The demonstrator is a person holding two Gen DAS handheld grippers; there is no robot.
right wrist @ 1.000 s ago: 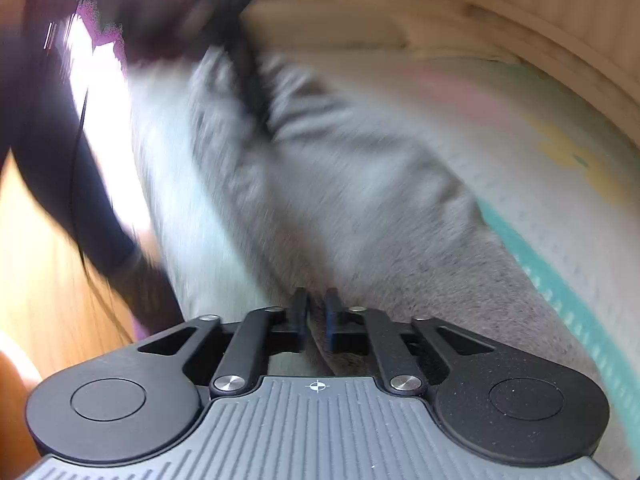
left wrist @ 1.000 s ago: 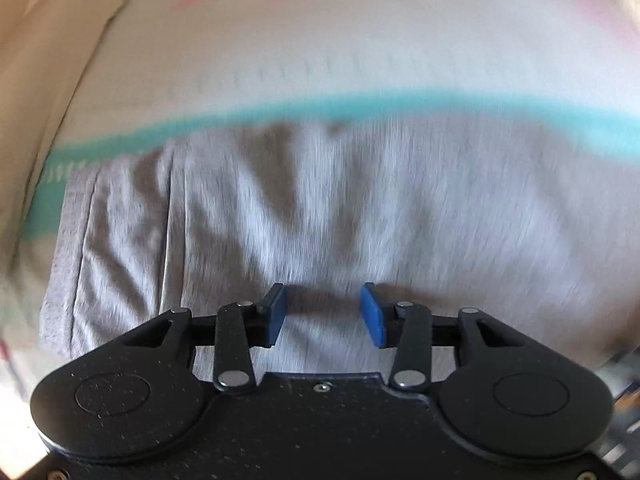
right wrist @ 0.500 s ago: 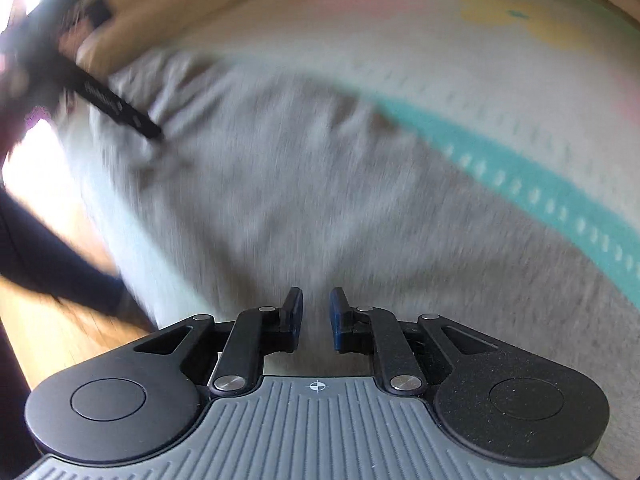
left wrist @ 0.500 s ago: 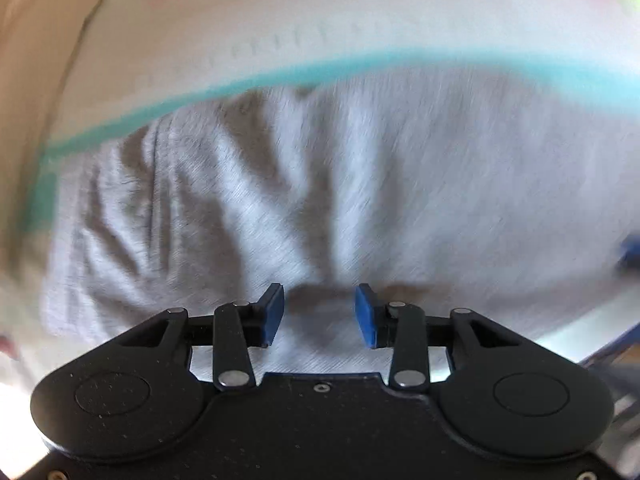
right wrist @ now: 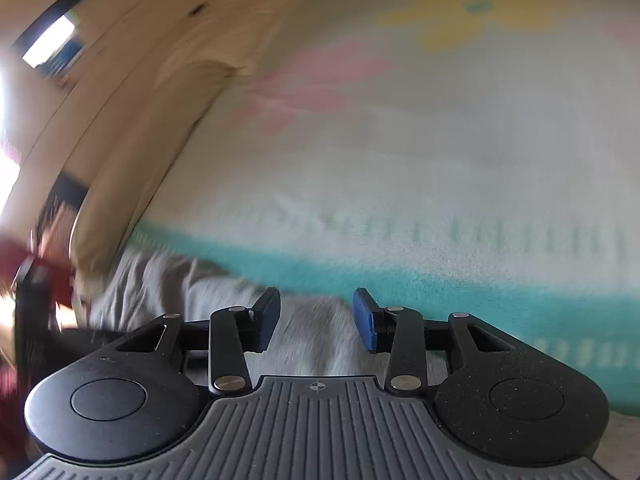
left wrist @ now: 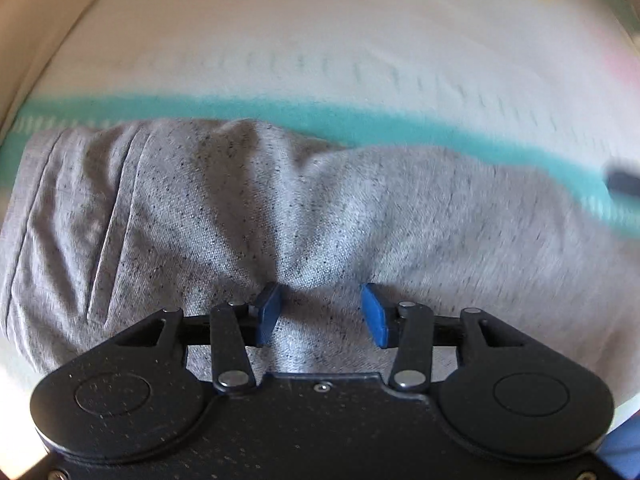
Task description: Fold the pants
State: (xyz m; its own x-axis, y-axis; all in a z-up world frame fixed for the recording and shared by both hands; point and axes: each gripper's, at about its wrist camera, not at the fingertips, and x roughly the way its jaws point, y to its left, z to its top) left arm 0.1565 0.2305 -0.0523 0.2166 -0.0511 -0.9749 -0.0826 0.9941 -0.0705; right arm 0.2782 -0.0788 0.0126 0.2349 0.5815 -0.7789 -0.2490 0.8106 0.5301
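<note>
Left wrist view: creased grey pants (left wrist: 320, 208) under the wide-open, empty left hand-held gripper (left wrist: 320, 312); right view mostly blanket (right wrist: 400, 168).

left gripper (left wrist: 321, 311): matte black speckled body, two round discs, blue rubber pads, silver pivot screws on the linkage arms
right gripper (right wrist: 316, 315): same black linkage and blue pads, but a ribbed grey plate with a small crosshair mark in the middle

Left tool (left wrist: 320, 312), right tool (right wrist: 316, 318) agape
</note>
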